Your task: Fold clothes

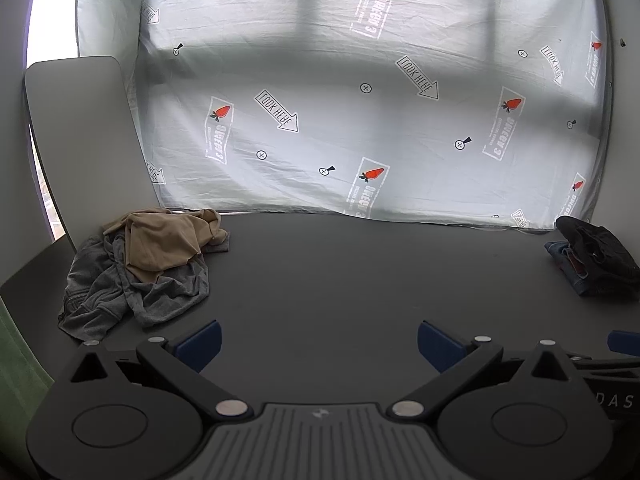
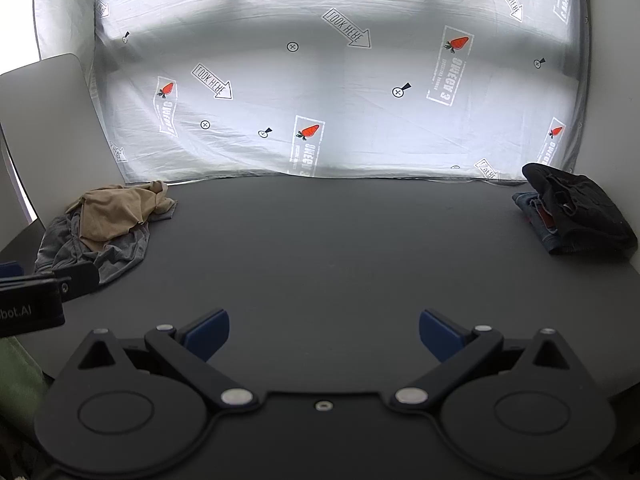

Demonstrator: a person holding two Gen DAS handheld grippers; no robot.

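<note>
A crumpled tan garment (image 1: pixel 164 240) (image 2: pixel 114 214) lies on top of a rumpled grey garment (image 1: pixel 132 292) (image 2: pixel 92 250) at the left of the dark table (image 1: pixel 340 280) (image 2: pixel 340 248). At the far right sits a stack: a black garment (image 1: pixel 600 248) (image 2: pixel 580 204) on folded blue jeans (image 1: pixel 568 260) (image 2: pixel 536 216). My left gripper (image 1: pixel 318 344) is open over bare table, right of the grey garment. My right gripper (image 2: pixel 324 334) is open too, nothing between its blue pads. The left gripper's body (image 2: pixel 36 300) shows at the left edge of the right wrist view.
A pale printed sheet (image 1: pixel 360 100) (image 2: pixel 320 80) hangs behind the table's far edge. A grey chair back (image 1: pixel 84 132) (image 2: pixel 52 120) stands at the left. Something green (image 1: pixel 16 360) sits below the table's left edge.
</note>
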